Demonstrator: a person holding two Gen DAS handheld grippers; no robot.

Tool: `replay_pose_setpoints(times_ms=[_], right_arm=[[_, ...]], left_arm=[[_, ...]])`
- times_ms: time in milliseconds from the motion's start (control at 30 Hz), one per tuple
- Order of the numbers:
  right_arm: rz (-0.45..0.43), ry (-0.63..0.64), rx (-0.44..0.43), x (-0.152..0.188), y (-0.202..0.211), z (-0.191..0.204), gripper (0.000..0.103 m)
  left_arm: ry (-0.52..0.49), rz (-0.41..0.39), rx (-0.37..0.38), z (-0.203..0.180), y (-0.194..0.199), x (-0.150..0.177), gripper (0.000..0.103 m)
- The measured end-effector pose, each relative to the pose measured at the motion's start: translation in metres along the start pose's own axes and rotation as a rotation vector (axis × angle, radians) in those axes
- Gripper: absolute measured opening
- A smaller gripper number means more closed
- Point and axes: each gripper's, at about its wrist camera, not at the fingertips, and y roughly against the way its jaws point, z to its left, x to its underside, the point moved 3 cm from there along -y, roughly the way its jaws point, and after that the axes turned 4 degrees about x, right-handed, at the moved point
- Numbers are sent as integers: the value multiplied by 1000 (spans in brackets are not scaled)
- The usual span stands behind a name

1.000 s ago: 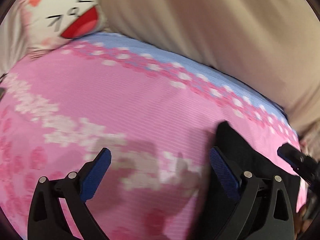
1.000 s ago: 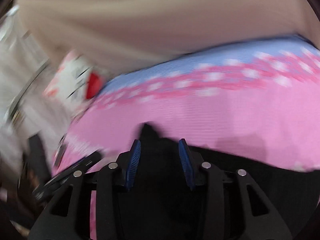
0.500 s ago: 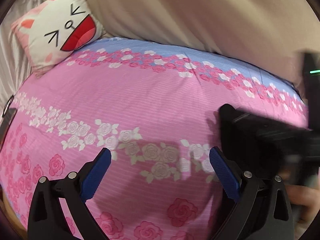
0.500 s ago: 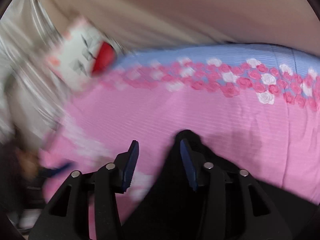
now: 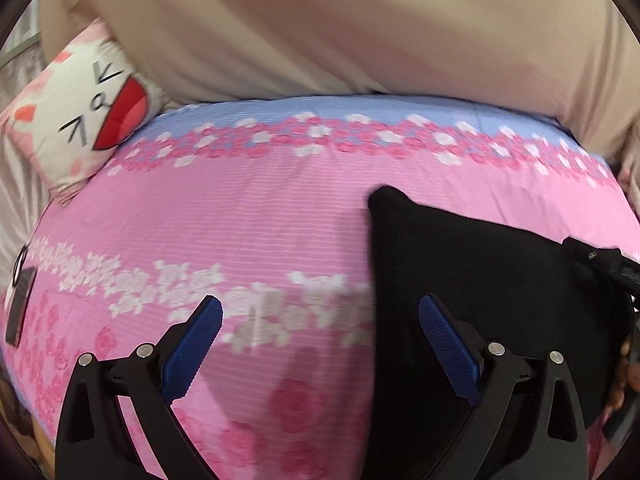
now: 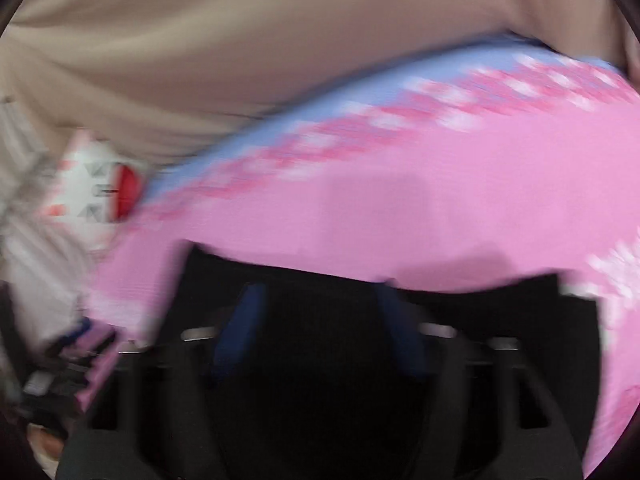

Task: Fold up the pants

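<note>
On the pink flowered bed (image 5: 248, 240) the black pants (image 5: 480, 280) lie partly folded beside the open, empty left claw (image 5: 320, 344) and beneath the right claw (image 6: 316, 320), whose blurred jaws have just been closing; final folds seemingly remain.

Soft, even indoor light; fisheye bending at edges; right wrist view heavily motion-blurred.

L tool (image 5: 320, 344) jaws wide apart; R tool (image 6: 316, 320) blurred, jaws just closing.
</note>
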Motion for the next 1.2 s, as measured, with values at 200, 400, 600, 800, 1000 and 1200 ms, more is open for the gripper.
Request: replay_pose_setpoints(times_ms=[200,400,600,800,1000,1200], right_arm=[[-76,-4,-104,3,39,12,21],[-71,-98,-106,-1,39,-29,15],[-205,-206,-26,14,135,-99,39],[-141,-281,-60,70,165,-132,57],[-26,-307,-178,95,148,-121,88],[4,-257,-178,99,141,-105,90]], left_arm=[[-80,14,0,-35,-3,4,97],[-139,25,-9,-59,-13,15,98],[-130,15,-19,-48,-11,22,98],[-59,47,68,-30,3,28,98],[103,244,308,-12,-10,47,98],[213,326,398,-8,-14,66,97]])
